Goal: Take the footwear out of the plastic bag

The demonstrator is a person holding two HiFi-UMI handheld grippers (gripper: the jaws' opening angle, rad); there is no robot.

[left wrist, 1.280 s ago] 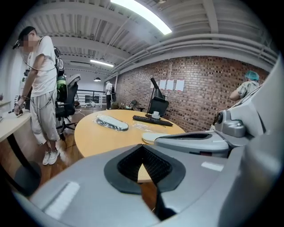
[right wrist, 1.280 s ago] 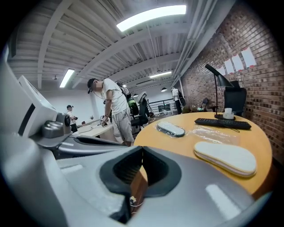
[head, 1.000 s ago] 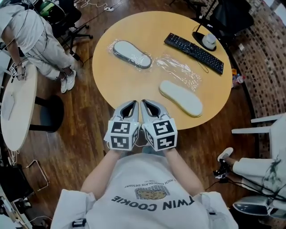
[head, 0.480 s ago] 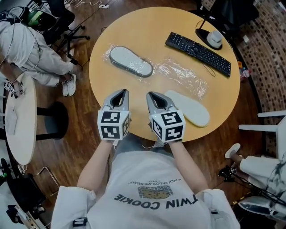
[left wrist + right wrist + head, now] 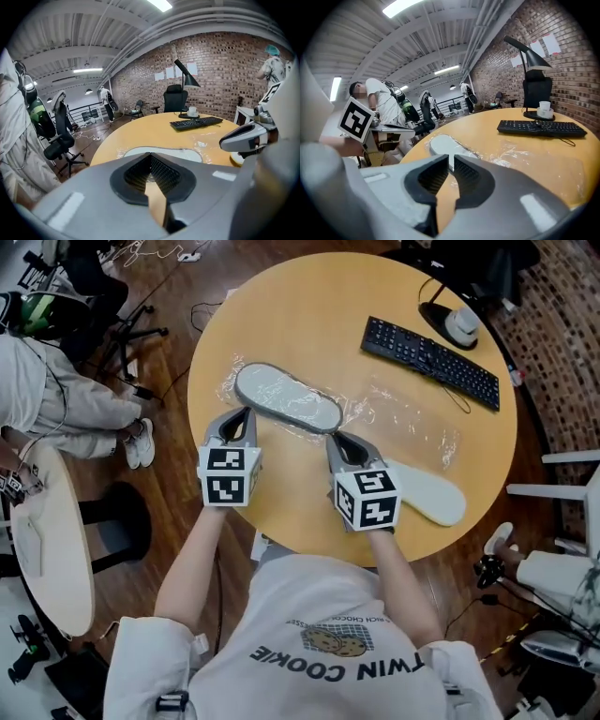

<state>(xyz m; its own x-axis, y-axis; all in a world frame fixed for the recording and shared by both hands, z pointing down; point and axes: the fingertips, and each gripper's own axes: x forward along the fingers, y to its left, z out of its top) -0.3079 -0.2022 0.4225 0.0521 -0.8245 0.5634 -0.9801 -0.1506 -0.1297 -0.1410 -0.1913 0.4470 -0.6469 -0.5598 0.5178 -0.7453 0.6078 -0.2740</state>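
A grey slipper sealed in a clear plastic bag (image 5: 286, 397) lies on the round wooden table (image 5: 309, 306), left of middle. My left gripper (image 5: 241, 414) is shut and empty, its tip just short of the bag's near-left edge. My right gripper (image 5: 340, 439) sits at the bag's near-right end; its jaws are opening by a narrow slit, with nothing between them. The bagged slipper (image 5: 445, 145) lies straight ahead of those jaws. A second, bare cream slipper (image 5: 427, 493) rests near the table's front right, beside an empty crumpled bag (image 5: 403, 418).
A black keyboard (image 5: 431, 362) and a lamp base with a cup (image 5: 453, 322) stand at the table's far right. A seated person (image 5: 47, 390) and a small table (image 5: 42, 521) are to the left, a white chair (image 5: 562, 493) to the right.
Both grippers have moved forward from the table's near edge and spread apart, coming up to the two ends of the bagged slipper.
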